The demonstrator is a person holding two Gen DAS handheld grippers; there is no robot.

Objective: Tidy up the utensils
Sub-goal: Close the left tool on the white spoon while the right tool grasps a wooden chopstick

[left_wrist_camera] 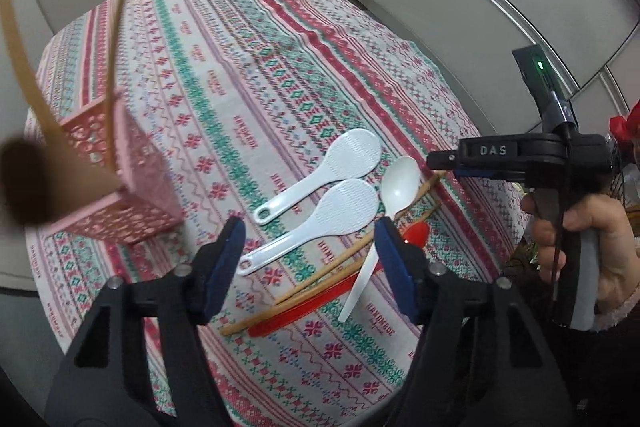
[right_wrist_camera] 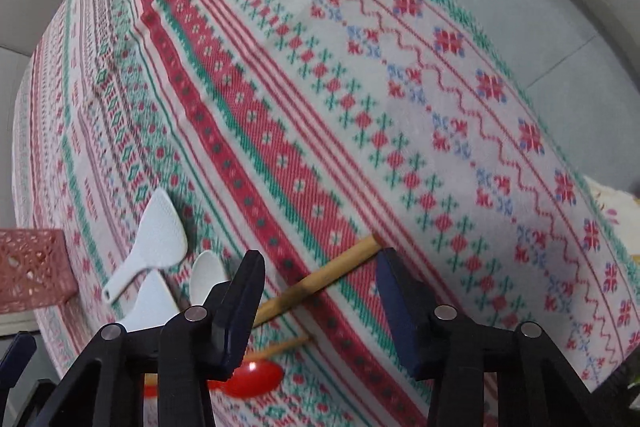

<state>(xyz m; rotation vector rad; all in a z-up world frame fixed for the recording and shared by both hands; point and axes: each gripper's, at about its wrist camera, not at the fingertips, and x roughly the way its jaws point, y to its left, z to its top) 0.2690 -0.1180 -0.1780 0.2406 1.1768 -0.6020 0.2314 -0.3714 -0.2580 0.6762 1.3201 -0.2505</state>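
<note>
While both claws gape empty, only L cam shows R claw (left_wrist_camera: 434,163), chopsticks' (left_wrist_camera: 320,279) full length.

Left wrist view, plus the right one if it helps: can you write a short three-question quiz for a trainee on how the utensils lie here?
1. Multiple choice: how many white plastic rice paddles lie on the patterned woven tablecloth? A one, B two, C four.
2. True or false: the pink perforated plastic basket stands apart from those paddles, with bare cloth between them.
3. Fill in: in the right wrist view, the right claw is open over a long wooden ____ lying across the red stripe.

Key: 1 B. 2 true. 3 chopstick.
</note>
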